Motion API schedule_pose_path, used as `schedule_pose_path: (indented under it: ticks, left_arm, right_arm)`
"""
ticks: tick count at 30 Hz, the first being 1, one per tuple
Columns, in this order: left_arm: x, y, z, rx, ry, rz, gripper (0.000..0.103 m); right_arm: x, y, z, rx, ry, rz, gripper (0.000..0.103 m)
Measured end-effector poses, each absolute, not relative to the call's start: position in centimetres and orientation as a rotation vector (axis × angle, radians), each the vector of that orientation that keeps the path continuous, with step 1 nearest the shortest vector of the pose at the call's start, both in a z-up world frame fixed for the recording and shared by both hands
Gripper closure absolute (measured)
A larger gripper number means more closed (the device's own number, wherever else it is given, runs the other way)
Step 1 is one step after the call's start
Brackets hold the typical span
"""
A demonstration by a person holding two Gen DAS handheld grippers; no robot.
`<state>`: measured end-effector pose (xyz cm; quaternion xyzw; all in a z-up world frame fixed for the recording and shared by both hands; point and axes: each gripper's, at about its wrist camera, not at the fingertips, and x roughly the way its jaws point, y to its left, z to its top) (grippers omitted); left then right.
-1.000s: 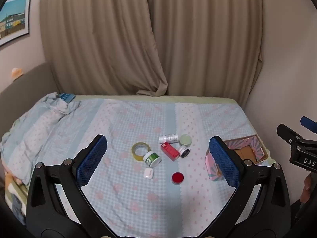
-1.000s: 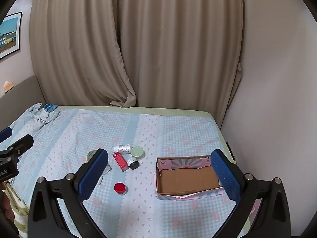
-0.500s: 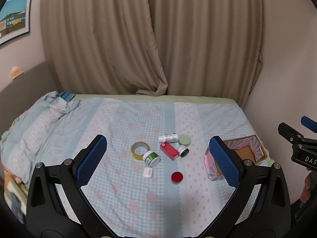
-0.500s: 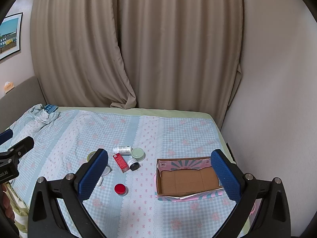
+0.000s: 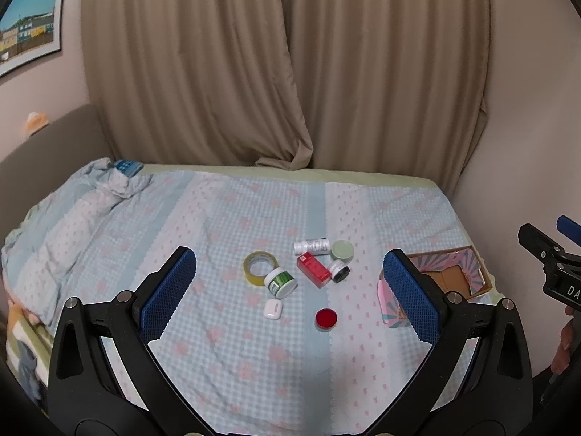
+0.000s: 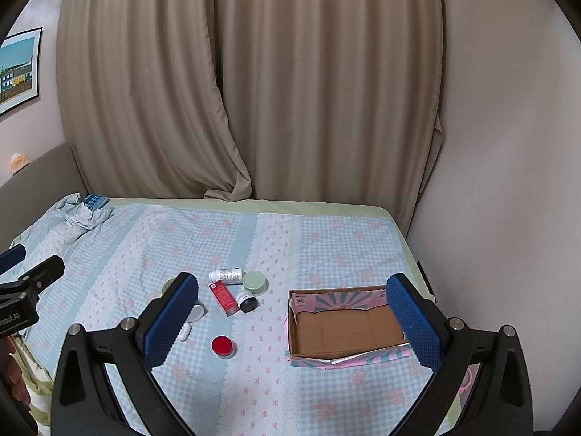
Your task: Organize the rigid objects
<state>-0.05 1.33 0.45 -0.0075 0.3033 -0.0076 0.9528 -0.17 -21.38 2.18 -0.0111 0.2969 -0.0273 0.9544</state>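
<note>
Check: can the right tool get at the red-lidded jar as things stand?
Probably yes. The right tool is open and empty, and the red-lidded jar stands alone on the bedspread, apart from the cluster and the cardboard box. Nothing lies between.

On the bedspread [image 5: 225, 218]: one tape roll [image 5: 259, 267], one white earbud case [image 5: 272, 308], one red box [image 5: 313, 269], one white bottle [image 5: 311, 246], four small jars (red-lidded [image 5: 326, 319], pale green-lidded [image 5: 342, 250], green-labelled [image 5: 280, 282], black-ended [image 5: 338, 270]), and one open cardboard box [image 6: 345, 327].
</note>
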Motion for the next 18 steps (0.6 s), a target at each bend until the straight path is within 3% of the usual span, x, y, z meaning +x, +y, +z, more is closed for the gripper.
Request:
schedule_pose_path:
  ticks: [18]
  left_arm:
    - [-0.36, 1.0, -0.08, -0.019, 0.598, -0.017, 0.001]
  right_arm:
    - [-0.3, -21.15, 1.89, -0.018, 0.582, -0.054, 0.0]
